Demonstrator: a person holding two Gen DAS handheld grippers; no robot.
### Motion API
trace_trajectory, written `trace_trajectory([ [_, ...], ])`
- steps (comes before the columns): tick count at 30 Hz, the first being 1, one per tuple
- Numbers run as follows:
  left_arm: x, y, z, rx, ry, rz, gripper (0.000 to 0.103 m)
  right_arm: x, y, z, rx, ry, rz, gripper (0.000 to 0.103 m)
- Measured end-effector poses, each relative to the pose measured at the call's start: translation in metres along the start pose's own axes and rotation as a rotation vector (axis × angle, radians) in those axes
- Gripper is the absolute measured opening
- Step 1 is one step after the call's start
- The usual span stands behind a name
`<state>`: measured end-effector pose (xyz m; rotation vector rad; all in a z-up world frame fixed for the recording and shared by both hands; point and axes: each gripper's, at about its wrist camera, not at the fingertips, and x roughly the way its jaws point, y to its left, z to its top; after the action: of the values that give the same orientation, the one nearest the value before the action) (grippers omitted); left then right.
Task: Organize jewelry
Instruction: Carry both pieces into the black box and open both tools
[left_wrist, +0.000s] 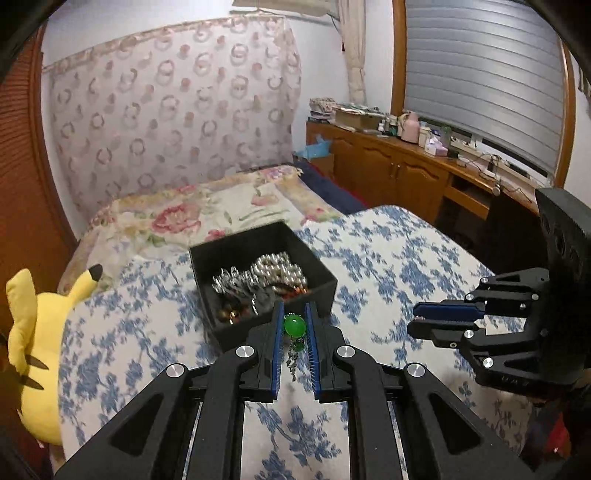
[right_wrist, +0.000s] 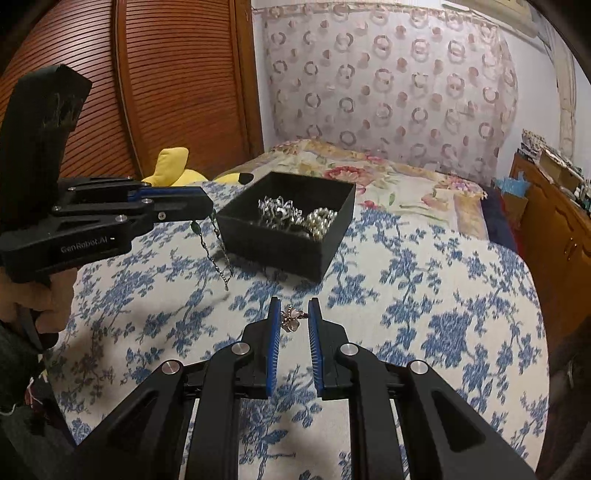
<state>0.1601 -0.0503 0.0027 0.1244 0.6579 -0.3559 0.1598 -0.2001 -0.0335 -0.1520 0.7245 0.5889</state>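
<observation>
Left wrist view: the left tongs (left_wrist: 294, 325) are pinching a green bead pendant (left_wrist: 294, 325) between the blue pads, its thin chain (left_wrist: 293, 363) dangling below. They are hovering just at the near wall of the black jewelry box (left_wrist: 325, 286), which is sitting on the blue-flowered cover (left_wrist: 388, 266). Inside the box a pearl strand (left_wrist: 277, 267) and silver pieces (left_wrist: 231, 282) are piling up. The right tongs (left_wrist: 419, 321) are showing at the side, nearly closed; whether they are carrying anything is not readable from here.

Right wrist view: the right tongs (right_wrist: 294, 319) are clasping a small pink-and-metal piece (right_wrist: 290, 321), possibly an earring or charm, though blur is making that uncertain. They are holding it above the cover, well short of the box (right_wrist: 280, 247). The left tongs (right_wrist: 210, 206) are sitting beside the box's left corner, the chain (right_wrist: 218, 251) trailing down outside the wall.

Step in hand, as I judge it: carrying pieces to the box. Next move calls for advancing the left tongs over the rim, so the chain is clearing the wall, before letting go.
</observation>
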Motion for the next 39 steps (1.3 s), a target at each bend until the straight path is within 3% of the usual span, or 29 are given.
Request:
trace_trajectory([
  [9, 0.005, 0.018, 0.038, -0.042, -0.050, 0.008, 0.011, 0.009, -0.004, 0.046, -0.015, -0.062, -0.010, 0.017],
  [16, 0.027, 0.033, 0.050, -0.077, -0.035, 0.008, 0.011, 0.034, -0.013, 0.075, 0.013, -0.069, 0.007, 0.017],
  [32, 0.058, 0.061, 0.046, -0.129, 0.018, 0.037, 0.011, 0.086, -0.014, 0.077, 0.047, 0.008, 0.037, 0.018],
  [34, 0.060, 0.061, 0.043, -0.130, 0.036, 0.040, 0.018, 0.087, -0.016, 0.076, 0.051, 0.013, 0.034, 0.024],
  [36, 0.057, 0.061, 0.037, -0.132, 0.032, 0.049, 0.053, 0.085, -0.018, 0.076, 0.060, 0.006, 0.028, 0.044],
  [39, 0.050, 0.061, 0.027, -0.139, 0.022, 0.075, 0.060, 0.078, -0.023, 0.074, 0.077, -0.014, 0.022, 0.044],
])
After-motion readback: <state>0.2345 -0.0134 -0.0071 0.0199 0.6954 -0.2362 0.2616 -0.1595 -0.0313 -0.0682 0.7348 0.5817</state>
